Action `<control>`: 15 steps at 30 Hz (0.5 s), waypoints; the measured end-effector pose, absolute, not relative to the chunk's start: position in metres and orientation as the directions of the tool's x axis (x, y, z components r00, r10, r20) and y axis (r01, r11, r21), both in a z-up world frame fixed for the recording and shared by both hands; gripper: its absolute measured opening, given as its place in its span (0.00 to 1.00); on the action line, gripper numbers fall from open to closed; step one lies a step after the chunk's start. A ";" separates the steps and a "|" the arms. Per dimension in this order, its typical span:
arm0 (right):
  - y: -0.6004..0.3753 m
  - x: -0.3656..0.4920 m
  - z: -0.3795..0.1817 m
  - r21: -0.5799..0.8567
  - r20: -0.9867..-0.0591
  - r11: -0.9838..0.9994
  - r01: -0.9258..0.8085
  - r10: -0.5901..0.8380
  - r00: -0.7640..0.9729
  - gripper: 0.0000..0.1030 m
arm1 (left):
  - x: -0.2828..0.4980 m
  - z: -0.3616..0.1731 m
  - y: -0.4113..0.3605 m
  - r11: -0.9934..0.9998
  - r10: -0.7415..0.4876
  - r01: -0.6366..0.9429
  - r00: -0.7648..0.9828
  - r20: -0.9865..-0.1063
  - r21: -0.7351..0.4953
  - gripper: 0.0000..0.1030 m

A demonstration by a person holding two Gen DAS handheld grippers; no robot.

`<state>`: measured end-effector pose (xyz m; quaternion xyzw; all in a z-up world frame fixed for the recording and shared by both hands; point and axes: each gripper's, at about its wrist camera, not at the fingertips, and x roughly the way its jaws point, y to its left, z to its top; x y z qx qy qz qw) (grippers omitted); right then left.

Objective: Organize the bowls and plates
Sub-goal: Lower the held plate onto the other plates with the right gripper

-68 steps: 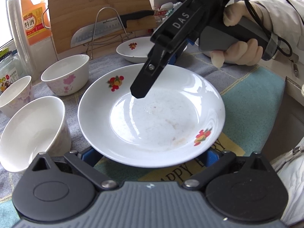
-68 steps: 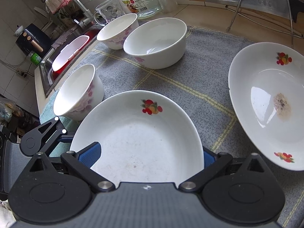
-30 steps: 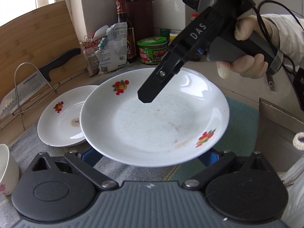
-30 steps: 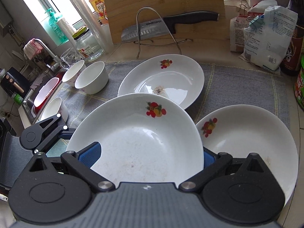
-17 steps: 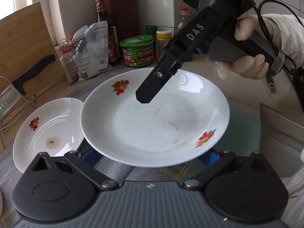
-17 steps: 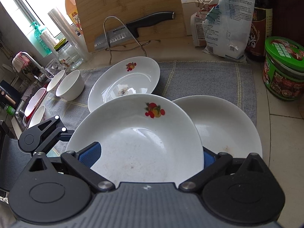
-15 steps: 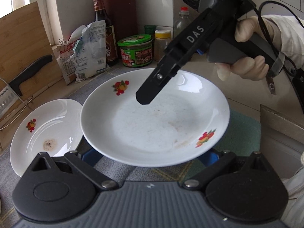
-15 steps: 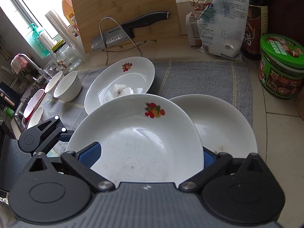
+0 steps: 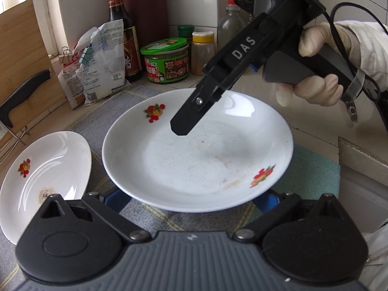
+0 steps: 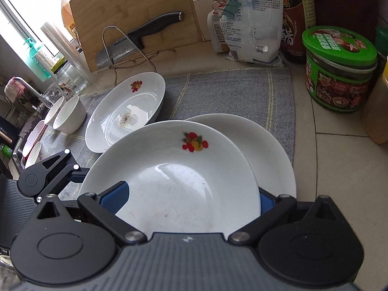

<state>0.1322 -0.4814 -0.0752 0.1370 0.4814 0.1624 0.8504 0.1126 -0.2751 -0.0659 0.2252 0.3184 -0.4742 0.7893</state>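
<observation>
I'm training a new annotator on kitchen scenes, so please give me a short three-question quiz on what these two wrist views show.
1. True or false: the far plate lying on the grey mat has a brownish stain in its middle.
2. Multiple choice: the squat jar beside the mat has a lid that is A) red, B) green, C) blue.
3. Count: in the left wrist view, how many fruit prints show on the front plate?

Key: 1 true; 2 B; 3 two.
</observation>
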 end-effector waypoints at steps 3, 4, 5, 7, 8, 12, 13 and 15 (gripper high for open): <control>-0.484 0.134 -0.078 0.395 -0.773 0.908 -0.141 0.411 0.482 1.00 | 0.114 -0.067 -0.277 0.450 -0.605 0.891 0.346 -0.717 0.050 0.99; -0.485 0.135 -0.078 0.394 -0.775 0.908 -0.142 0.411 0.480 1.00 | 0.114 -0.067 -0.277 0.451 -0.603 0.891 0.347 -0.718 0.051 0.99; -0.485 0.135 -0.079 0.393 -0.776 0.909 -0.142 0.410 0.480 1.00 | 0.114 -0.067 -0.277 0.452 -0.602 0.891 0.347 -0.719 0.052 0.99; -0.486 0.136 -0.080 0.391 -0.778 0.909 -0.141 0.409 0.478 1.00 | 0.115 -0.068 -0.279 0.453 -0.598 0.890 0.346 -0.723 0.052 0.99; -0.486 0.136 -0.080 0.391 -0.778 0.910 -0.140 0.408 0.478 1.00 | 0.115 -0.068 -0.279 0.453 -0.597 0.890 0.346 -0.724 0.051 0.99; -0.487 0.137 -0.082 0.386 -0.783 0.912 -0.137 0.402 0.475 1.00 | 0.118 -0.070 -0.282 0.452 -0.594 0.891 0.341 -0.729 0.048 0.99; -0.488 0.137 -0.082 0.385 -0.784 0.913 -0.136 0.401 0.475 1.00 | 0.119 -0.070 -0.283 0.451 -0.594 0.891 0.340 -0.729 0.047 0.99; -0.489 0.137 -0.082 0.385 -0.783 0.913 -0.136 0.401 0.475 1.00 | 0.118 -0.071 -0.282 0.449 -0.598 0.892 0.338 -0.727 0.046 0.99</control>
